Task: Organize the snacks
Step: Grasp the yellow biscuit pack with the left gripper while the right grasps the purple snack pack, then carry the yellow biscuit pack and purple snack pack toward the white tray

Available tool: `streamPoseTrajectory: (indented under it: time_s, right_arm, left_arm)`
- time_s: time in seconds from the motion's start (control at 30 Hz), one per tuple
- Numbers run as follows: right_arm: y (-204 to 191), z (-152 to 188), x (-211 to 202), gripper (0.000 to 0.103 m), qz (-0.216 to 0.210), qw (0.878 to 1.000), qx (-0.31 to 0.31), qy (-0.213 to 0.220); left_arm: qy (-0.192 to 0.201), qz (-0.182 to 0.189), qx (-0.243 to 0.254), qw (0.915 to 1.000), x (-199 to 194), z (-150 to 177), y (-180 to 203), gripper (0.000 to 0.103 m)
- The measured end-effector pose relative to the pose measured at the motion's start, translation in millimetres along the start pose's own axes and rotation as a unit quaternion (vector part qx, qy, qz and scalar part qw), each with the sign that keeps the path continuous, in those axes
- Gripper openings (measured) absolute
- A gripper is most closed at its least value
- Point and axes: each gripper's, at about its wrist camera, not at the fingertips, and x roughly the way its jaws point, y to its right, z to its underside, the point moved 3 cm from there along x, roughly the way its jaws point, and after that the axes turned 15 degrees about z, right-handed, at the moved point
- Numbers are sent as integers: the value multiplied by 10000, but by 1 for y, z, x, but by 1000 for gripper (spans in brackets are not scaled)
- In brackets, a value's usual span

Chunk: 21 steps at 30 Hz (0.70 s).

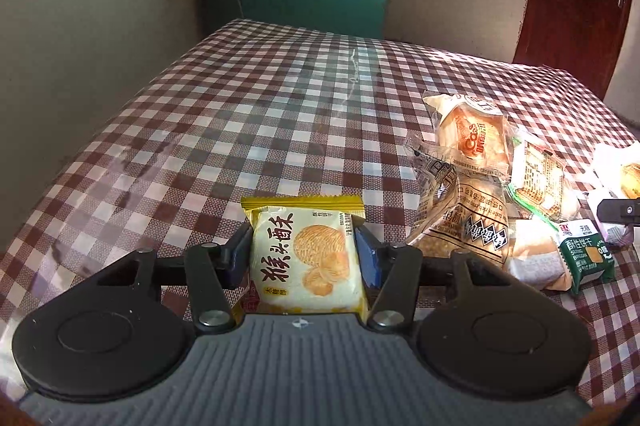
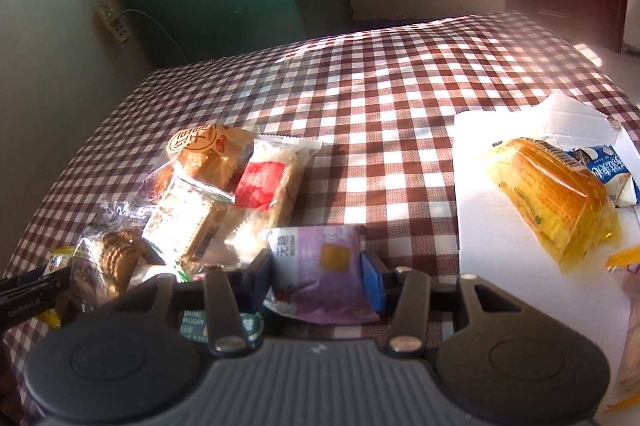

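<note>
Clamping a yellow biscuit packet (image 1: 306, 258) from both sides, left hand-held gripper (image 1: 304, 252) above the checked tabletop (image 1: 240, 114); heap of snack packets (image 1: 480, 194) off to its right.

Clenched on a purple packet (image 2: 320, 274), right hand-held gripper (image 2: 318, 278); orange packet (image 2: 556, 198) on a white sheet (image 2: 500, 246) to its right.
</note>
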Motion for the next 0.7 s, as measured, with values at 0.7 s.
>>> streamPoseTrajectory:
  time_s: [0.7]
  right_arm:
    - [-8,19,-92,46,43,9959,-548,720]
  left_arm:
    - [269,-128,-140,9995,-79,8,42,66]
